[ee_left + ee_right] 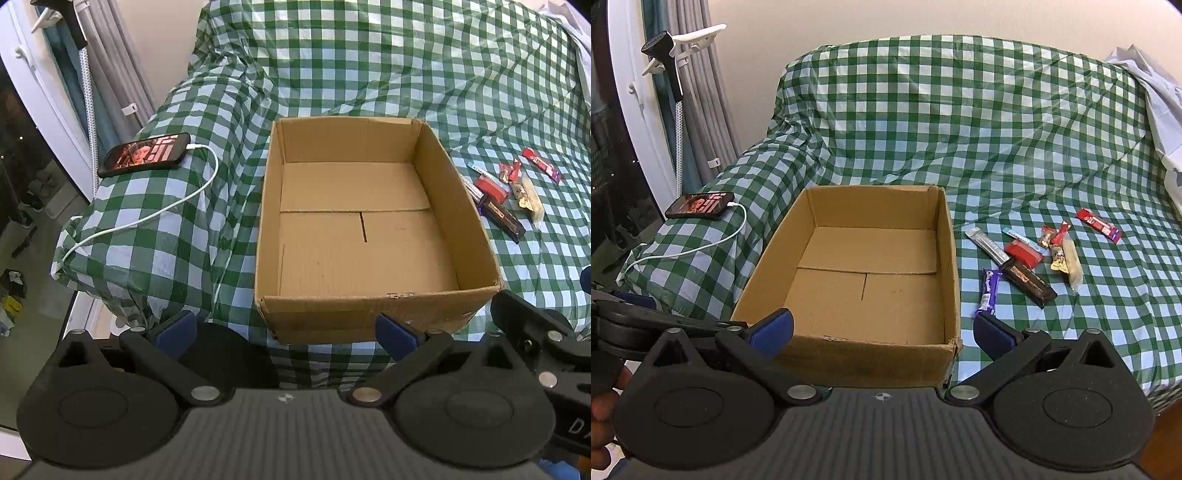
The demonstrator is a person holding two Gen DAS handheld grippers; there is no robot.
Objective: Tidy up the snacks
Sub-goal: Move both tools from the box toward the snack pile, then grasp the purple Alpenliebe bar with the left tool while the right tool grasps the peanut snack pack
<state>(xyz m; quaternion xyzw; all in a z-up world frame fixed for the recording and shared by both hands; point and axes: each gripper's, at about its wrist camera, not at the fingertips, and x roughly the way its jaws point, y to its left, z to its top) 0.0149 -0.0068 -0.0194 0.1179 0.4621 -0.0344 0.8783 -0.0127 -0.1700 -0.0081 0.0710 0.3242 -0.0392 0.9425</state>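
Note:
An empty open cardboard box (476, 221) (951, 258) sits on a green checked cloth. Several snack bars lie in a loose group to its right: a purple bar (990, 291), a dark brown bar (1028, 282) (502, 218), a red pack (1025, 253) (490, 187), a silver bar (988, 243), a pale long bar (1073, 264) (532, 197) and a red bar (1100, 225) (542, 164) apart at the far right. My left gripper (286, 328) is open and empty before the box's near wall. My right gripper (884, 332) is open and empty at the box's near right corner.
A phone (146, 154) (700, 205) with a lit screen lies on the cloth at the left, with a white cable (147, 218) trailing off the edge. A curtain and a steamer stand (666, 62) are at the far left. A white cloth (1160, 103) lies at the far right.

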